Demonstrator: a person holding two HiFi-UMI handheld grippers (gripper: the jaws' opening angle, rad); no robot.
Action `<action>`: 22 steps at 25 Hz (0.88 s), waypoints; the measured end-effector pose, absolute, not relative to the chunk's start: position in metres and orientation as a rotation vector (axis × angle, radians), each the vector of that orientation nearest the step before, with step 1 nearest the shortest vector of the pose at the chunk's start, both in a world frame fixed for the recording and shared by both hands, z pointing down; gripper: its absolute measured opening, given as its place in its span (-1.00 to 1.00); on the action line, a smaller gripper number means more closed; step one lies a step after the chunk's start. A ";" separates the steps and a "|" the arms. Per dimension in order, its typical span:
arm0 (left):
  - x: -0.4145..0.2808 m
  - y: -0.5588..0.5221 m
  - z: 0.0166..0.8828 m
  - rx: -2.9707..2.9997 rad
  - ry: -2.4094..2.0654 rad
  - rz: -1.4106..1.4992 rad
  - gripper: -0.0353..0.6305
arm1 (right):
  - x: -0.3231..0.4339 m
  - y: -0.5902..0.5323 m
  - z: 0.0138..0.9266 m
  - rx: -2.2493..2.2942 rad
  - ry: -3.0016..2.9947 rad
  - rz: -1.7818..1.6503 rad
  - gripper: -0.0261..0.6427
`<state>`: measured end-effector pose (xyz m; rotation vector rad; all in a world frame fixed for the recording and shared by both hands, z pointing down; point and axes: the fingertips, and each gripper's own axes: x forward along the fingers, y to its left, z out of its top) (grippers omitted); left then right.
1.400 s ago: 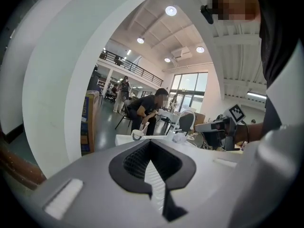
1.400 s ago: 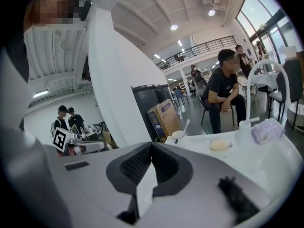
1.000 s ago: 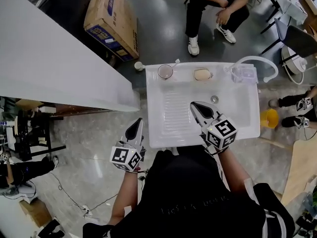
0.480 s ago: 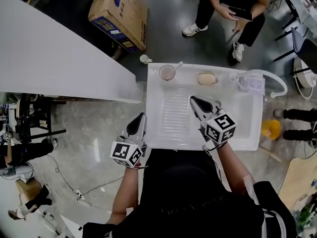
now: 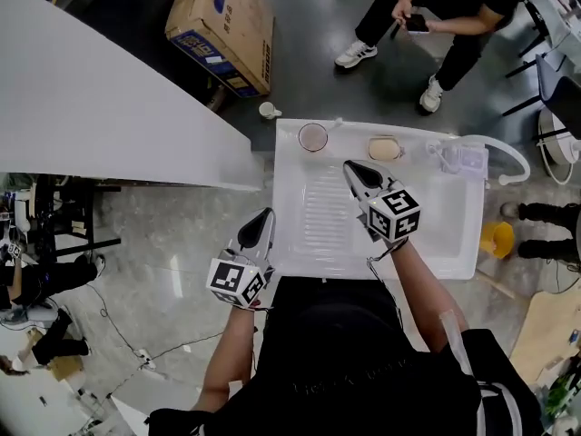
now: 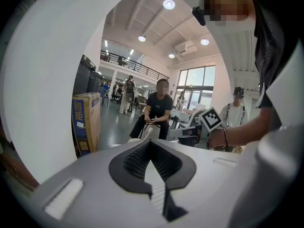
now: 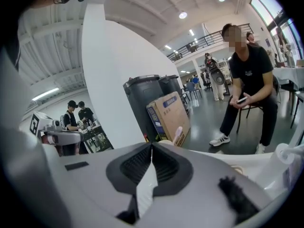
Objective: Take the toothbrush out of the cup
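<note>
Basin [image 5: 454,243]: white, with a ribbed washboard strip on its left half. Cup [image 5: 313,137]: see-through, brownish-pink tint. Toothbrush [image 7: 178,133]: pale pink and white head. Soap [image 5: 384,148]: cream. Left gripper [image 5: 267,213] and right gripper [image 5: 347,164]: light grey shells, black ridged jaw pads, white cubes with black square markers. Carton [image 5: 222,30]: brown cardboard, blue print. Bucket [image 5: 496,237]: yellow. Hose [image 5: 508,157]: white. Floor [image 5: 182,243]: pale grey and marbled by the basin, dark glossy grey further out. Wall [image 5: 91,107]: plain white. Operator's shirt [image 5: 363,361]: black. Seated person [image 5: 454,7]: black clothes, white trainers. Bins [image 7: 152,99]: dark grey.
</note>
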<state>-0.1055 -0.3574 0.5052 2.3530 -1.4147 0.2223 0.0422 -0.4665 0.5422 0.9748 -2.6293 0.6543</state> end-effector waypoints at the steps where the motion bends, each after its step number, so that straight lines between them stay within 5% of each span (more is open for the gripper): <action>1: -0.106 -0.358 0.505 2.353 -1.409 0.219 -0.87 | 0.041 -0.469 0.545 0.978 -2.622 0.647 -0.89; 19: -0.110 -0.356 0.510 2.374 -1.356 0.191 -0.87 | 0.012 -0.507 0.584 0.920 -2.574 0.612 -0.87; 22: -0.110 -0.356 0.513 2.365 -1.356 0.191 -0.87 | 0.009 -0.513 0.588 0.918 -2.579 0.627 -0.73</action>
